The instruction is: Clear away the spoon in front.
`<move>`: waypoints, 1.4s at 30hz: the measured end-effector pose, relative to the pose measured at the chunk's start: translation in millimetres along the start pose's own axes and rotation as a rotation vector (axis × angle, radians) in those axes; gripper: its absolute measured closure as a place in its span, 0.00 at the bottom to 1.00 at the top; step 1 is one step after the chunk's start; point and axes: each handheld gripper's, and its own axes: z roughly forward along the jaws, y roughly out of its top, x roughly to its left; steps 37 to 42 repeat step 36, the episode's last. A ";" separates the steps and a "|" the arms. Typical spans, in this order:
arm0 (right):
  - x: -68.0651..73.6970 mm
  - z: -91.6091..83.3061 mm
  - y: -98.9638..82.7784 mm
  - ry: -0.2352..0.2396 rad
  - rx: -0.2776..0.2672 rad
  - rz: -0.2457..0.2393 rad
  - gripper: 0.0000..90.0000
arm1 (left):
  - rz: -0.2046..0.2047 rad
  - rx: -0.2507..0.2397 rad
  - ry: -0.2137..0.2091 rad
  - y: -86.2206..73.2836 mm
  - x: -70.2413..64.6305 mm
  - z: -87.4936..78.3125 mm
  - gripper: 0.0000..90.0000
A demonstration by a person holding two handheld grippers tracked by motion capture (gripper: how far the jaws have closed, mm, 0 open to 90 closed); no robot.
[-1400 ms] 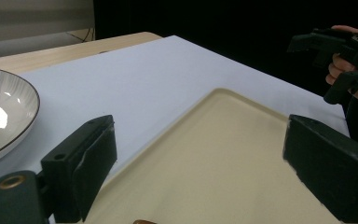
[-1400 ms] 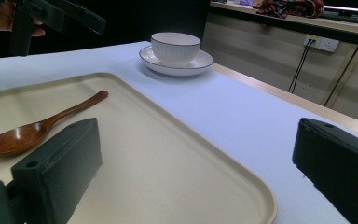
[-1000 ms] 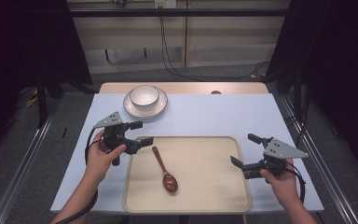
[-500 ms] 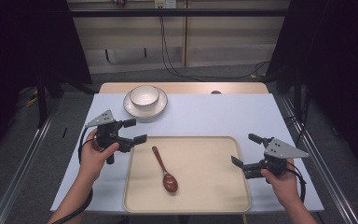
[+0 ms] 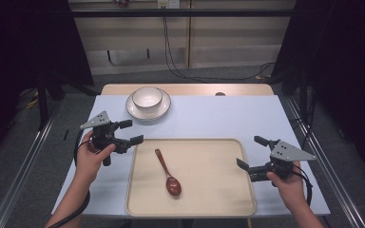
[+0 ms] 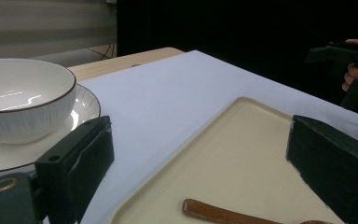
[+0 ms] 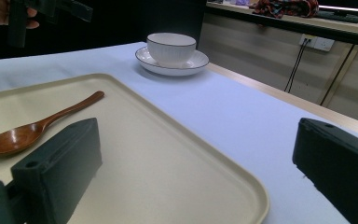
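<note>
A brown wooden spoon [image 5: 167, 173] lies on the cream tray [image 5: 209, 185], bowl end toward the near side. My left gripper [image 5: 131, 131] hovers open just beyond the tray's left rim, nothing between its jaws. In the left gripper view the gripper [image 6: 200, 168] faces the spoon handle [image 6: 214, 215] and the tray [image 6: 242, 149]. My right gripper [image 5: 250, 152] stands open over the tray's right rim, empty. In the right gripper view the gripper [image 7: 196, 172] looks across the tray [image 7: 144, 154] toward the spoon [image 7: 32, 127].
A white bowl [image 5: 147, 97] sits on a white plate [image 5: 164, 110] at the table's far left, also seen as bowl [image 6: 23, 102] and bowl [image 7: 171, 46]. A pale blue cloth [image 5: 218, 118] covers the table. Dark curtains and floor rails flank the table.
My left gripper has drifted a little to the left, away from the tray's edge. The right gripper and the spoon have stayed put.
</note>
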 end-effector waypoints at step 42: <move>-1.8 -0.9 -0.9 -0.021 0.000 0.001 0.01 | 0.029 -0.008 0.048 -11.2 20.6 -24.3 0.07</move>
